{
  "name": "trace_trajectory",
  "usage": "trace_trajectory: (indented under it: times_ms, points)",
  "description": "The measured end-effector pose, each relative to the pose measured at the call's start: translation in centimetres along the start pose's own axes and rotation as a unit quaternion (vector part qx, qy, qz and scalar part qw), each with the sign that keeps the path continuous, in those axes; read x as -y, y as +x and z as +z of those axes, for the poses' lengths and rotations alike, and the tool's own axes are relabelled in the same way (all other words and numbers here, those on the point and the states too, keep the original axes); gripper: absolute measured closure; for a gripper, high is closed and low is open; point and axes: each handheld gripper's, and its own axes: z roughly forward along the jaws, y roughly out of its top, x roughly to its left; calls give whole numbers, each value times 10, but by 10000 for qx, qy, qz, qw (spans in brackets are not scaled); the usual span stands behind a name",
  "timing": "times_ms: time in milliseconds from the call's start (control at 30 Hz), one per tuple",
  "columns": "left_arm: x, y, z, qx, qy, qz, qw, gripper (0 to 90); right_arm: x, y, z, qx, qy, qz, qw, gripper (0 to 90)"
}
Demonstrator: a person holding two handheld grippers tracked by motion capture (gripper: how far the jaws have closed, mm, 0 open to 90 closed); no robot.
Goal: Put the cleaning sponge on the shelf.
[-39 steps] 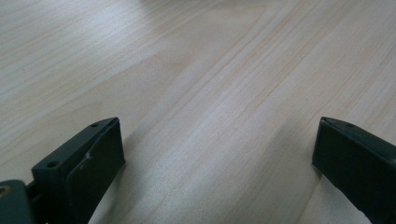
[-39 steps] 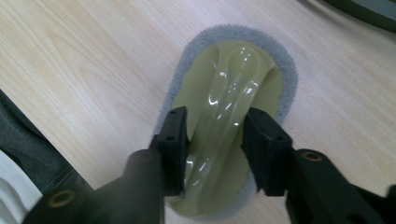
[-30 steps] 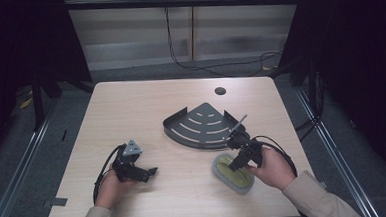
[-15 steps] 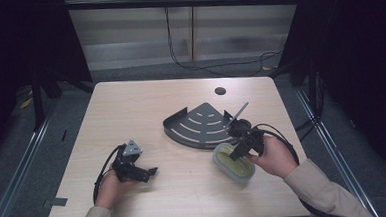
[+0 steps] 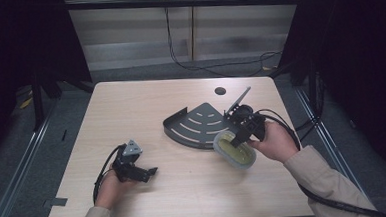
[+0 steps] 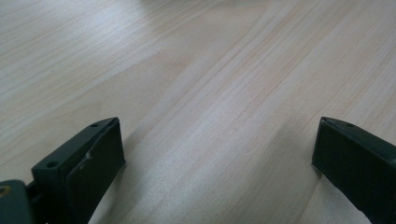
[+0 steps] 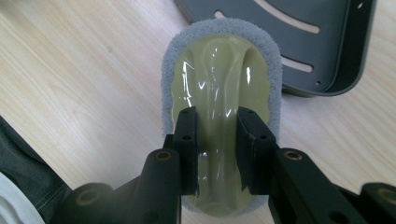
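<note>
Nearest the person, at about 7 o'clock on the table (image 5: 130, 101), the left gripper (image 5: 147, 172) rests on bare wood, its jaws spread wide around nothing. At about 4 o'clock the right gripper (image 5: 236, 138) has its jaws clenched on the raised central ridge of a yellow-green scrubbing pad with grey foam edge (image 7: 222, 79), held above the tabletop. Just beyond, near centre, lies the dark quarter-round slotted rack (image 5: 197, 126), the pad overlapping its near corner.

Pale wooden table (image 5: 131, 111) with a small dark hole (image 5: 220, 91); black cables (image 5: 199, 68) on the floor beyond.
</note>
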Motion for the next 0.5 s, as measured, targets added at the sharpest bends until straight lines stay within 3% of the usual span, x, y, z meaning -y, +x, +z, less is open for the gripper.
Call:
trace_trajectory:
  times_ms: [233, 500]
  points:
    - [0, 0, 0, -7, 4, 16, 10000, 15, -13, -10, -9, 137, -61, 56, 9999, 717]
    - [0, 0, 0, -7, 4, 15, 10000, 15, -33, -12, -14, 245, -70, 65, 9997, 717]
